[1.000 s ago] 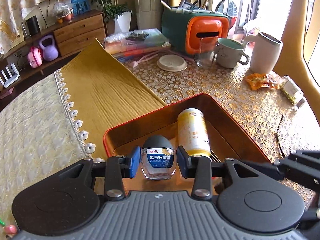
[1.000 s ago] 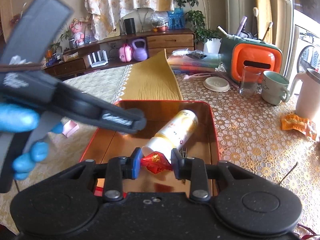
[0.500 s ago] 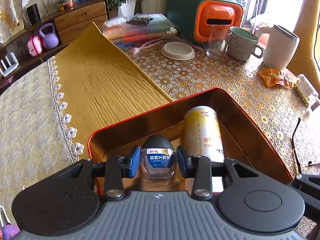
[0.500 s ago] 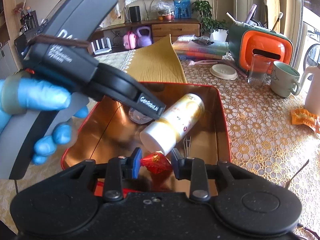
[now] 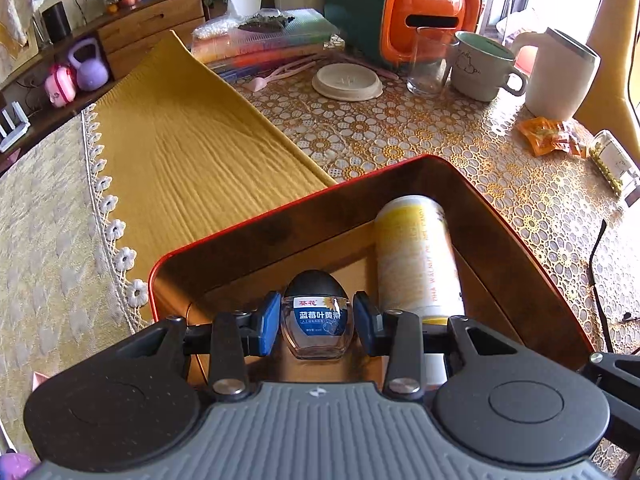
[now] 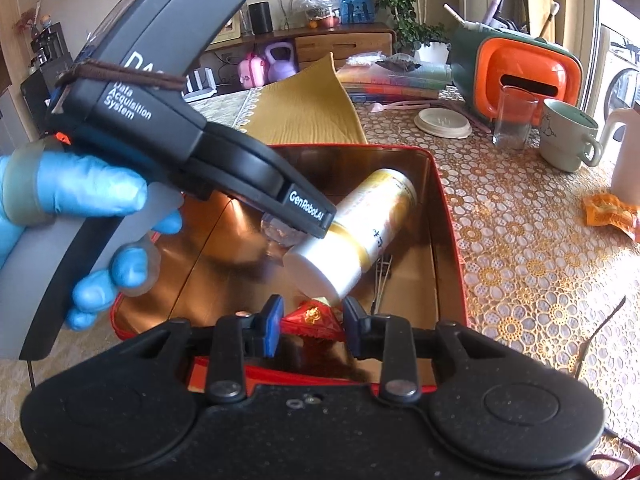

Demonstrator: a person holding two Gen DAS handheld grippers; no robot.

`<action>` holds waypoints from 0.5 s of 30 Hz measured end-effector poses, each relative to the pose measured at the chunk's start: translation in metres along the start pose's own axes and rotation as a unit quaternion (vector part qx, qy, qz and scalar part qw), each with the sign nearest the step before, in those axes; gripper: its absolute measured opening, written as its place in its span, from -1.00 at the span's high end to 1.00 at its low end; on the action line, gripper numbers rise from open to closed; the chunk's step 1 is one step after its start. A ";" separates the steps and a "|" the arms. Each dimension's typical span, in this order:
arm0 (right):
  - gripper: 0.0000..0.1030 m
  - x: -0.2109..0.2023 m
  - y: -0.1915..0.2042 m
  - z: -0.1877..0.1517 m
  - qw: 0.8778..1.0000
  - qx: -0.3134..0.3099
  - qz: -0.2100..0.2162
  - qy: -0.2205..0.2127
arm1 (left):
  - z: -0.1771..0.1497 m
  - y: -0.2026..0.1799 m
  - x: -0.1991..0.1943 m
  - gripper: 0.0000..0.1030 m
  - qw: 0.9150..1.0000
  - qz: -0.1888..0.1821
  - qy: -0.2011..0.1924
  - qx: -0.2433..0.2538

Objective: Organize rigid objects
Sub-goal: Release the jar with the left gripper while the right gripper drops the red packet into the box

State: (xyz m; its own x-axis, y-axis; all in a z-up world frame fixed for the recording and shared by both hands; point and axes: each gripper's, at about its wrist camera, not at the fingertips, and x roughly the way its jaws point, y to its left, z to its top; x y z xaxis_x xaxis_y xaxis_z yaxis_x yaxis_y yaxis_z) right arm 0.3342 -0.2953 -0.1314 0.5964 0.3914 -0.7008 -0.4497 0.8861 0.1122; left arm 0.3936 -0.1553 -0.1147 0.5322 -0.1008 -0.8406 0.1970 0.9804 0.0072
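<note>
A red tin [image 5: 280, 216] with a golden inside stands on the table, and a yellow-and-white can [image 5: 416, 256] lies in it. My left gripper [image 5: 316, 320] is shut on a small glass bottle [image 5: 316, 314] with a dark cap and a blue label, held low inside the tin beside the can. In the right wrist view the tin's wall [image 6: 448, 240] and the can [image 6: 360, 224] show again. A blue-gloved hand [image 6: 80, 196] holds the left tool there, and the bottle [image 6: 276, 234] peeks out under its tip. My right gripper [image 6: 310, 326] is shut on a red foil packet [image 6: 314, 318] over the tin's near end.
Behind the tin are a yellow cloth [image 5: 192, 148], a white lid [image 5: 346, 82], a glass [image 5: 428, 64], a mug [image 5: 480, 68], a white jug [image 5: 560, 76] and an orange-and-green box [image 5: 424, 16]. An orange snack packet [image 5: 552, 140] lies on the right. Thin metal tongs [image 6: 382, 280] lie in the tin.
My left gripper has come down and forward with the bottle, deeper into the tin beside the can. The right gripper has stayed over the near end with the red packet.
</note>
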 end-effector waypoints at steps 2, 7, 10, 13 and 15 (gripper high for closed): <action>0.36 -0.001 0.001 -0.001 1.000 0.000 -0.002 -0.001 | -0.001 -0.002 0.000 0.25 1.000 0.005 0.001 0.004; 0.31 -0.005 0.002 0.000 1.000 0.004 -0.006 -0.004 | -0.004 -0.003 -0.007 0.14 1.000 0.005 -0.007 0.009; 0.26 -0.010 0.003 0.001 1.000 0.010 -0.006 -0.009 | -0.005 -0.001 -0.018 -0.05 1.000 0.007 -0.019 0.007; 0.22 -0.018 0.004 0.004 1.000 0.012 -0.009 -0.017 | -0.008 0.002 -0.031 -0.06 1.000 -0.002 -0.029 0.002; 0.18 -0.024 0.005 0.005 1.000 0.014 -0.008 -0.023 | -0.010 0.005 -0.042 -0.06 0.999 -0.005 -0.037 0.000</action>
State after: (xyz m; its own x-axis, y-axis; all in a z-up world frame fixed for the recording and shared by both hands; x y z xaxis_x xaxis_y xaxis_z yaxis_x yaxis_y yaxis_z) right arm 0.3207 -0.2987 -0.1103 0.6338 0.3866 -0.6699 -0.4206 0.8992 0.1210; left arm 0.3637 -0.1443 -0.0852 0.5894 -0.1220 -0.7985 0.2019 0.9794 -0.0007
